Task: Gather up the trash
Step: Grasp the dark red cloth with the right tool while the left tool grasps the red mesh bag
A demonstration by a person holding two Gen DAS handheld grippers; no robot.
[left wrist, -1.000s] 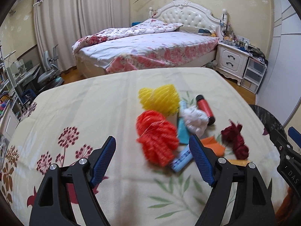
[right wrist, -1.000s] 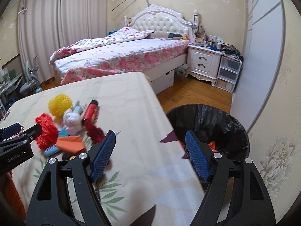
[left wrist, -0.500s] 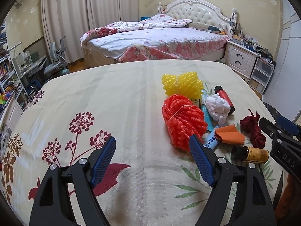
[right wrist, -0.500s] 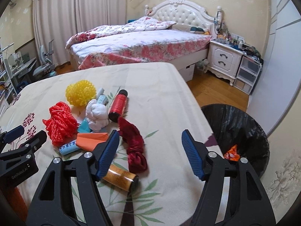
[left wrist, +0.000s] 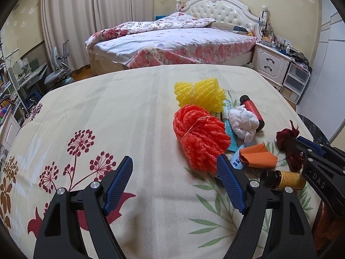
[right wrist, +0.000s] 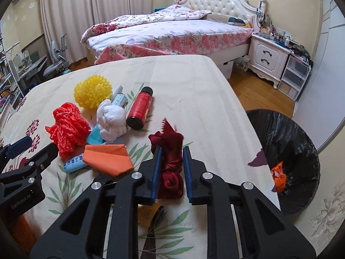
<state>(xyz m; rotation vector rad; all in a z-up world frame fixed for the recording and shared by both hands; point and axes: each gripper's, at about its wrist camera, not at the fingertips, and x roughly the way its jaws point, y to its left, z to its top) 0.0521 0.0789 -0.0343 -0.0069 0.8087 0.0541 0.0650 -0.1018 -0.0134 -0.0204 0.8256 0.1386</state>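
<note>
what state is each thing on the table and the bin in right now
right tool: shut on the dark red cloth
left tool: open, nothing between its pads
red bottle: lying down, cap on
brown bottle: lying down
white cloth: knotted
bin: open, black bag inside, orange scrap in it

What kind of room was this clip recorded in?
A home bedroom, most likely: a bed with a tufted white headboard and floral bedding, a white nightstand beside it, and full-length curtains behind.
</note>
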